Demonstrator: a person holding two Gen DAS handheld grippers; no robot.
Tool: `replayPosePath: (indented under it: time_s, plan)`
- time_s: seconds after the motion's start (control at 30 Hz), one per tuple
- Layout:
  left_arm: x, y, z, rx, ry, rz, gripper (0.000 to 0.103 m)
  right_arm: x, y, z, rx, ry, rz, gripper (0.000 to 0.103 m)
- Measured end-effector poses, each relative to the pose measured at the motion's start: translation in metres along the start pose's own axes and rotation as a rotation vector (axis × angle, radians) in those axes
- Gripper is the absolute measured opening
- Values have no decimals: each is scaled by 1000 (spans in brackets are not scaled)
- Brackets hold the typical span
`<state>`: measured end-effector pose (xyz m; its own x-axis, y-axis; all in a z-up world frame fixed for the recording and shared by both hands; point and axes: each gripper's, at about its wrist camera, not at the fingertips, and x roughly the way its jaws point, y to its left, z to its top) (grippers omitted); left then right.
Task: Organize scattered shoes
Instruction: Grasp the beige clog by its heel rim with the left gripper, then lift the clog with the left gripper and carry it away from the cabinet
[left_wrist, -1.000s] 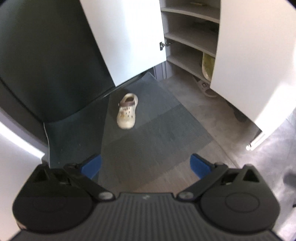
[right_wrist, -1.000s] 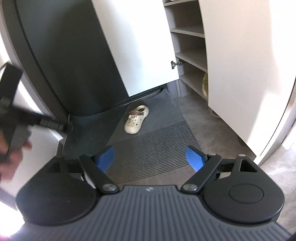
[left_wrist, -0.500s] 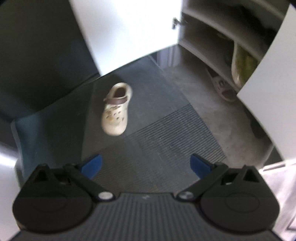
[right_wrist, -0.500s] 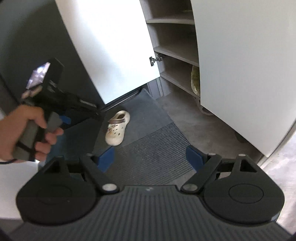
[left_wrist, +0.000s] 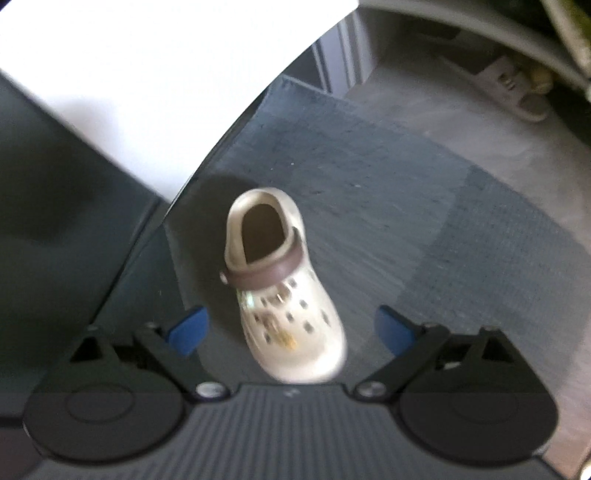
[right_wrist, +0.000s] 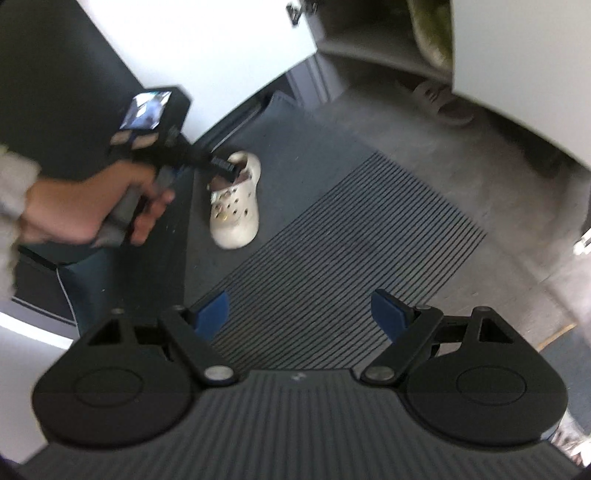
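Left tool (left_wrist: 288, 328) gapes wide around the cream clog (left_wrist: 280, 288) (toe cut off); right tool (right_wrist: 299, 314) spread, empty; beyond the clog, a blurred sandal (left_wrist: 513, 88).

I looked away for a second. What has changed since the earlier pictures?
The left gripper has come down close over the clog, fingers open on either side, nothing gripped yet. The right gripper stays back and open. The clog lies where it was on the mat.
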<state>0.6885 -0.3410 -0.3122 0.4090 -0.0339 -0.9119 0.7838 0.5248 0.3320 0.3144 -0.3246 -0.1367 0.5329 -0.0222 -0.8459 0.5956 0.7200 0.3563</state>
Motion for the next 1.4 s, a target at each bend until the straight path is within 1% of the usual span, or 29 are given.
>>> replayPosePath:
  time_s: [0.07,0.1,0.2,0.27,0.33,0.4,0.43,0.47,0.5,0.57,0.6,0.63,0.67,0.7,0.73,0.8,0.83,0.87,0.9,0.97,1.0,1.03,1.07,1.13,1.17,1.27,1.4]
  plan:
    - [23,3,7,55,-5,28,98,12,4,-1,-8,18,-1,86]
    - [32,1,9,67,-3,27,98,18,6,-1,-12,24,-4,86]
    - [61,-1,21,107,15,-8,98,34,7,0,-6,40,-27,86]
    - [74,0,29,105,17,-50,98,41,5,0,12,45,-50,86]
    - [87,-3,34,120,43,-67,97,47,1,0,28,47,-73,86]
    - [99,-6,39,136,68,-83,91,50,-3,0,46,50,-97,86]
    - [112,-7,43,138,108,-107,82,53,-7,0,63,50,-113,86]
    - [118,-8,45,139,132,-114,79,55,-10,-1,78,49,-126,86]
    - [125,-9,46,140,155,-119,78,55,-11,-1,87,44,-134,86]
    - [139,-11,48,139,226,-148,74,55,-13,-1,105,35,-149,86]
    - [141,-11,48,137,240,-156,73,55,-14,-1,114,32,-156,86]
    - [146,-11,48,132,273,-172,68,56,-14,-1,122,33,-161,86]
    - [151,-11,48,126,304,-201,66,57,-14,-1,132,34,-163,86]
    - [153,-12,46,134,328,-218,68,59,-14,0,142,35,-164,86]
    - [155,-14,46,154,331,-211,65,60,-13,1,153,38,-162,86]
    - [157,-19,44,199,341,-196,65,63,-14,0,190,48,-154,86]
    - [157,-22,43,233,344,-177,59,64,-15,0,210,53,-152,86]
    - [156,-23,42,247,346,-166,54,65,-15,0,223,57,-149,86]
    - [155,-21,42,237,352,-176,52,65,-14,-1,233,61,-145,86]
    - [151,-15,44,202,361,-205,40,66,-12,-3,233,62,-140,86]
    - [148,-13,44,186,371,-220,36,66,-11,-3,236,64,-138,86]
    - [145,-11,45,171,380,-234,30,66,-11,-3,243,66,-137,86]
    - [141,-11,44,163,388,-247,25,65,-11,-4,253,69,-138,86]
    - [129,-13,42,178,407,-256,18,63,-12,-3,266,68,-139,86]
    - [121,-19,37,214,406,-246,18,61,-13,-2,270,67,-139,86]
    - [97,-27,25,274,393,-246,18,53,-16,0,279,62,-135,86]
    - [71,-36,12,293,404,-259,18,40,-22,4,286,48,-129,86]
